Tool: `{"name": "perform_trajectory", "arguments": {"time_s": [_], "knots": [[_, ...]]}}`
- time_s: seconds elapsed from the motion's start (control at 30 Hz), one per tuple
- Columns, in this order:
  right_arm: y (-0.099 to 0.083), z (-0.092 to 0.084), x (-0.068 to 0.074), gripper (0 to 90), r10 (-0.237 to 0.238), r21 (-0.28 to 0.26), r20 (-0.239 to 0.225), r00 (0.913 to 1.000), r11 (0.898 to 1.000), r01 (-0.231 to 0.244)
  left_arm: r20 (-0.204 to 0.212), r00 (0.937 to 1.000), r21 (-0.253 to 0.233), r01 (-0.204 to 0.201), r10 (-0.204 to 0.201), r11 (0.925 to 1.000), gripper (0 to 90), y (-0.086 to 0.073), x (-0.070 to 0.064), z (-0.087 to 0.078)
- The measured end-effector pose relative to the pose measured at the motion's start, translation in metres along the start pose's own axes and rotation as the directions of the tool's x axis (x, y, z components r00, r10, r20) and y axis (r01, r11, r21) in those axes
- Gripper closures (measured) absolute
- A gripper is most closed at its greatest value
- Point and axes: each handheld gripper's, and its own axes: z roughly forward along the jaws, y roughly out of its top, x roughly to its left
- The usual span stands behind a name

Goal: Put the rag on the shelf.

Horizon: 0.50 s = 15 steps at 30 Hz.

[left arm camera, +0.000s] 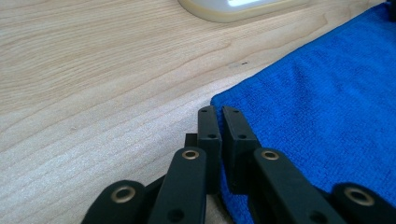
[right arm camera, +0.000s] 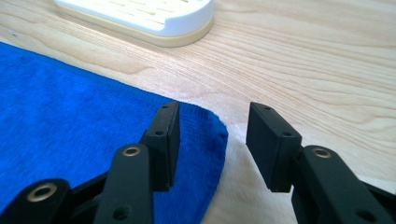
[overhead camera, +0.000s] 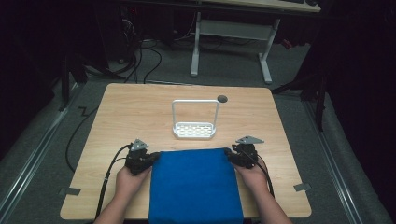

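Observation:
A blue cloth [overhead camera: 194, 186] lies flat at the table's near edge, its front hanging over. My left gripper [overhead camera: 148, 159] is at the cloth's far left corner. In the left gripper view the jaws [left arm camera: 218, 112] stand pressed nearly together with the edge of the blue cloth [left arm camera: 317, 107] between them. My right gripper [overhead camera: 232, 156] is at the far right corner. Its jaws [right arm camera: 215, 112] are open and straddle the corner of the blue cloth [right arm camera: 70, 107], the left jaw over the fabric and the right jaw over bare wood.
A white slotted rack [overhead camera: 194, 130] with a tall wire handle stands mid-table just beyond the cloth, seen close in both gripper views [left arm camera: 233, 7] [right arm camera: 149, 16]. A dark round grommet [overhead camera: 222, 98] sits behind it. The wooden table [overhead camera: 130, 112] has bare room left and right.

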Motion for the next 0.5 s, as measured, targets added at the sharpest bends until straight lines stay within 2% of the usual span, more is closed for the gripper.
{"name": "perform_trajectory", "arguments": {"time_s": [0.07,0.13,0.3,0.4,0.43,0.5], "knots": [[0.0,0.005,0.0,60.1,-0.005,0.03,-0.005,1.0,1.0,0.005,0.004,1.0,0.0,0.004,-0.004,1.0,86.7,0.0,0.001,0.0],[-0.001,0.006,0.004,64.1,-0.029,0.024,0.015,0.9994,0.999,0.029,0.003,1.0,0.001,0.002,-0.002,1.0,86.7,0.0,0.0,0.0],[-0.002,0.006,0.007,72.0,-0.049,0.023,0.022,0.9985,0.999,0.049,0.013,0.9999,-0.002,0.01,-0.01,0.9999,86.7,0.0,0.002,0.0],[-0.006,0.005,0.011,83.3,-0.054,-0.003,0.018,0.9984,0.999,0.054,0.019,0.9997,0.0,0.012,-0.012,0.9999,86.7,0.0,0.002,0.0],[-0.007,0.005,0.014,87.3,-0.068,-0.004,0.015,0.9975,0.998,0.068,0.02,0.9997,0.0,0.014,-0.014,0.9999,86.7,0.0,0.002,0.0],[-0.006,0.005,0.015,87.7,-0.087,0.004,0.02,0.996,0.996,0.087,0.021,0.9996,-0.002,0.02,-0.02,0.9998,86.7,0.0,0.002,0.0]]}}
